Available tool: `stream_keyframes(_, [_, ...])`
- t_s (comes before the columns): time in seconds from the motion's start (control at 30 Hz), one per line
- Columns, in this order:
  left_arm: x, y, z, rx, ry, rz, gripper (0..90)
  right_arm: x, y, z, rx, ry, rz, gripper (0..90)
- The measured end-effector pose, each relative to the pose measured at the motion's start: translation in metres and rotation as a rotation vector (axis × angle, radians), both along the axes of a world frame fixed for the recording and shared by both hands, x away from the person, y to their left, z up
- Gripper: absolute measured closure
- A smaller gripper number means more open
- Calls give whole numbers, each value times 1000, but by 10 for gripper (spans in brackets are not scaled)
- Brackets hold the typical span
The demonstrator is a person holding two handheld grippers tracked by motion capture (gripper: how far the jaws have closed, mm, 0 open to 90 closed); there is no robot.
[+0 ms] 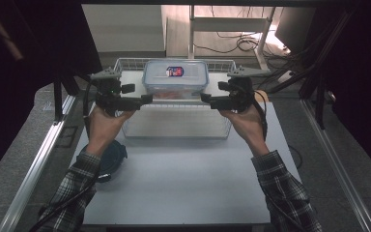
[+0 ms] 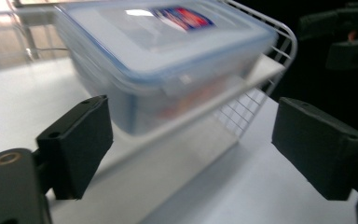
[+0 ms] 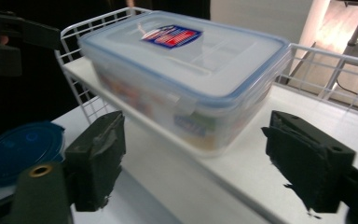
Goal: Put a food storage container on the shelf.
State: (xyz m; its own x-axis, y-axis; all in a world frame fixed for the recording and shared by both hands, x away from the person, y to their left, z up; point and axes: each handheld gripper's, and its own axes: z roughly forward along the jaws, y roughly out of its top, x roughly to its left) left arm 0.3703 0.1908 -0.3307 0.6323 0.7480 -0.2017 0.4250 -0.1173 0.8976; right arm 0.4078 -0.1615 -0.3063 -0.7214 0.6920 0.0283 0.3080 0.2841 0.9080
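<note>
A clear plastic food box [image 1: 175, 77] with a blue-rimmed lid and a red and blue label rests on a white wire rack [image 1: 125, 63] at the far middle of the table. My left gripper [image 1: 146, 99] is held level just off the box's left end, jaws apart and nothing between them. Off the right end, my right gripper [image 1: 206, 99] mirrors it, also open and empty. The left gripper view has the box [image 2: 168, 51] ahead of the spread jaws of the gripper [image 2: 196, 147]. The right gripper view has the box [image 3: 186, 70] beyond its own wide jaws [image 3: 200, 161].
A round dark blue lid [image 1: 111, 157] lies on the white table [image 1: 183, 188] near my left forearm, and is seen again as the lid [image 3: 18, 149]. Metal rails run along both table sides. Cables and a white frame [image 1: 232, 24] stand behind the rack.
</note>
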Motion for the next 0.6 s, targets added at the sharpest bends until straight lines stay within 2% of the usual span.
stream_keyframes(0.1, [-14, -4, -8, 32, -13, -27, 94, -18, -2, -6, -6, -15, 26, 145])
stream_keyframes(0.2, [-26, -7, -16, 49, -21, -41, 88, -29, -1, -12, -13, -15, 51, 127])
stream_keyframes(0.23, [-33, -8, -23, 54, -22, -49, 86, -33, 0, -14, -19, -13, 60, 118])
stream_keyframes(0.47, [-52, -10, -46, 49, -17, -65, 76, -52, 3, -30, -50, -6, 99, 88])
stream_keyframes(0.5, [-58, -10, -54, 50, -11, -69, 75, -56, 3, -36, -58, -1, 109, 81])
stream_keyframes(0.57, [-61, -10, -58, 51, -9, -71, 74, -60, 3, -42, -65, 6, 115, 75])
stream_keyframes(0.6, [-66, -10, -67, 61, -3, -73, 74, -62, 2, -45, -70, 6, 116, 72])
